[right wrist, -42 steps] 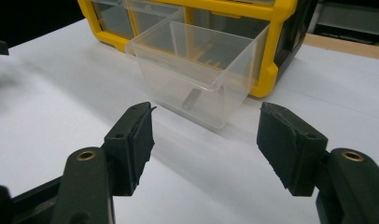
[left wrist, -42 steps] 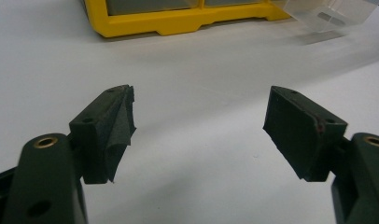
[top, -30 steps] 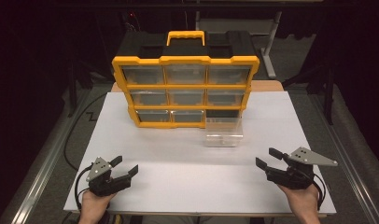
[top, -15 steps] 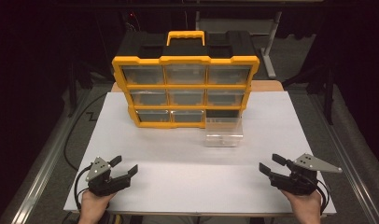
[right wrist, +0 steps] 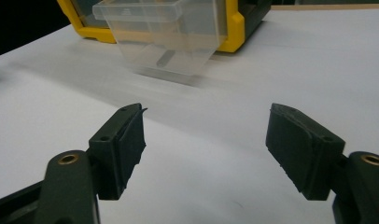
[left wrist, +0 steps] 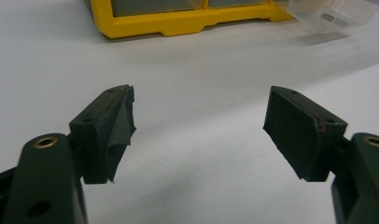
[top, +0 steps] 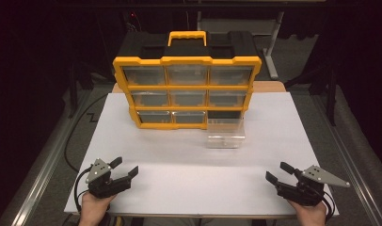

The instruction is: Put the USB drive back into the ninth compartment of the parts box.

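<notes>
Left tool (top: 123, 168) and right tool (top: 280, 172): both spread wide, empty, low over white tabletop (top: 189, 160). Ahead of both, clear plastic drawer (top: 225, 133), pulled out for access before yellow-framed plastic drawer cabinet (top: 187, 89), nearer right tool.

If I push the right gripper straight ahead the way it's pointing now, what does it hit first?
Probably the clear drawer standing pulled out on the white tabletop in front of the yellow organizer. The right gripper is open, with bare table between. Depth is unclear, so it might skim the drawer's right side.
</notes>
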Available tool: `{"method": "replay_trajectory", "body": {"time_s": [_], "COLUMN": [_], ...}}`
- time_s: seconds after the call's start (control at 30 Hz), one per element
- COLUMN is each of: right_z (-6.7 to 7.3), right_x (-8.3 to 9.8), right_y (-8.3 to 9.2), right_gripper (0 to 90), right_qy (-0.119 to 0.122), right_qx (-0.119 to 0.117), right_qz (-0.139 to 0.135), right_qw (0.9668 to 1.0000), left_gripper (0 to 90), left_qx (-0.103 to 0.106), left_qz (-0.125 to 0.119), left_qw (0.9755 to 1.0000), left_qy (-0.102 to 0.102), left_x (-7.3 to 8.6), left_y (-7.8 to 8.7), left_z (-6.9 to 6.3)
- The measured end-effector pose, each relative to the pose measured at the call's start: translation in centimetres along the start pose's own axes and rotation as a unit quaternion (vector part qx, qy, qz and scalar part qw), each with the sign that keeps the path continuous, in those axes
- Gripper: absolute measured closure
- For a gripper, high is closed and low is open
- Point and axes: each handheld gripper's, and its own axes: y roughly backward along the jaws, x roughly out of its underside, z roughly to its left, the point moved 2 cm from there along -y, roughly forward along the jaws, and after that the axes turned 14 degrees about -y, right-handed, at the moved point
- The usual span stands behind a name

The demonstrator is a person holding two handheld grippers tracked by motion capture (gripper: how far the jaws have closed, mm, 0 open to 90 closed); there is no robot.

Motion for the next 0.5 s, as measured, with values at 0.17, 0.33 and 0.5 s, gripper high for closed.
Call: {"method": "replay_trajectory", "body": {"time_s": [0.17, 0.33, 0.5], "right_z": [-0.7, -0.9, -0.9], "right_x": [1.0, 1.5, 1.5], "right_y": [0.6, 1.1, 1.0], "right_gripper": [27.9, 27.4, 27.2], "right_qy": [-0.007, -0.013, -0.011], "right_qx": [0.001, 0.005, 0.004], "right_qz": [-0.002, -0.006, -0.005], "right_qw": [1.0000, 0.9999, 0.9999], "left_gripper": [25.2, 25.2, 25.2], "left_qx": [0.000, 0.000, 0.000], "left_qz": [-0.001, -0.002, -0.001], "left_qw": [1.0000, 1.0000, 1.0000], "left_qy": [0.000, 0.000, 0.000], "left_x": [0.0, 0.0, 0.0], "left_y": [0.1, 0.1, 0.1], "left_z": [-0.1, -0.1, 0.0]}}
